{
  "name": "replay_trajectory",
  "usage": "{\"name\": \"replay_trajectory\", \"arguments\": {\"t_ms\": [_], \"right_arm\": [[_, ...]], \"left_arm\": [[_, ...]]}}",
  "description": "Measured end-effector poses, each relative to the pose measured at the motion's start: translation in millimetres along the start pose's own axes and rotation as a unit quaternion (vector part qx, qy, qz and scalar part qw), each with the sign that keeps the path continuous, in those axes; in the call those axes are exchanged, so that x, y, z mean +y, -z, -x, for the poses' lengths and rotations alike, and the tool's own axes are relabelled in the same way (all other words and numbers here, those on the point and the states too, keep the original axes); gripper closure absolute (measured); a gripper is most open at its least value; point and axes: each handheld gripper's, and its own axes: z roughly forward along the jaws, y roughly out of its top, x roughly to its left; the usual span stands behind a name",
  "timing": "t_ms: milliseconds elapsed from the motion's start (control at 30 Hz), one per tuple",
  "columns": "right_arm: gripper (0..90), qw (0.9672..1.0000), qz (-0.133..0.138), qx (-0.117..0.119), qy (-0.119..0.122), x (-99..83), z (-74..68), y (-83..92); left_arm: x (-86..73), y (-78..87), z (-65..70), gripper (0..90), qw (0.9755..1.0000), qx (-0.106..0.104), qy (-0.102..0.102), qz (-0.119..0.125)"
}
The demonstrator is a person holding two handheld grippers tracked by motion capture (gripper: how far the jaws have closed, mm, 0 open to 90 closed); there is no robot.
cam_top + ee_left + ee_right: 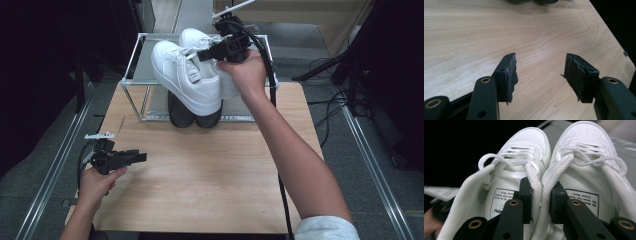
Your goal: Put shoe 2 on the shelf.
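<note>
The right gripper (214, 51), on an outstretched arm, holds the pair of white sneakers (192, 75) lifted beside the metal rack's (131, 82) top shelf; its fingers (525, 195) clench the two inner collars together. The left gripper (135, 157) rests level just above the table (210, 170), well short of the rack, fingers (507, 75) spread and empty.

Two white sneakers (187, 75), two dark shoes (194, 114), one metal rack (134, 82), one table (200, 170).

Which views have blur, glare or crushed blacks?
High view: surroundings black, white sneakers near blown out. Right gripper view: toes soft, dark behind the pair, right tongs sharp. Left gripper view: even light on the table, left tongs in focus.
</note>
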Motion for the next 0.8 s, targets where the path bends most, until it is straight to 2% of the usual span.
{"name": "replay_trajectory", "arguments": {"t_ms": [33,67,133,233,333,433,500,800], "right_arm": [[77.4,0.9998,0.002,-0.014,-0.016,1.9,4.1,-3.8],[77.4,0.9994,0.005,-0.027,-0.021,3.4,7.2,-7.1],[77.4,0.9975,0.006,-0.054,-0.046,6.9,15.1,-15.3],[77.3,0.9922,0.007,-0.095,-0.081,11.2,23.9,-28.4],[77.2,0.9869,0.011,-0.121,-0.106,14.0,28.8,-38.3],[77.0,0.9801,0.012,-0.148,-0.132,18.3,30.6,-48.9],[76.9,0.9758,0.006,-0.168,-0.139,22.3,29.4,-57.7],[76.7,0.9605,0.011,-0.224,-0.165,28.0,28.5,-83.5]], "left_arm": [[0.2,0.2,-0.4,43.4,1.0000,0.000,-0.005,-0.003],[0.3,-0.7,0.3,43.3,1.0000,-0.002,-0.003,-0.003],[0.3,-1.8,1.4,43.4,1.0000,-0.003,-0.003,-0.003],[0.6,-3.8,2.3,43.4,0.9999,-0.005,-0.007,-0.008],[1.1,-5.3,2.3,43.4,0.9998,-0.008,-0.010,-0.013],[1.5,-7.0,2.4,43.4,0.9998,-0.012,-0.011,-0.011],[2.1,-7.5,2.5,43.3,0.9997,-0.016,-0.011,-0.012],[3.8,-14.2,3.4,43.4,0.9993,-0.026,-0.017,-0.021]]}}
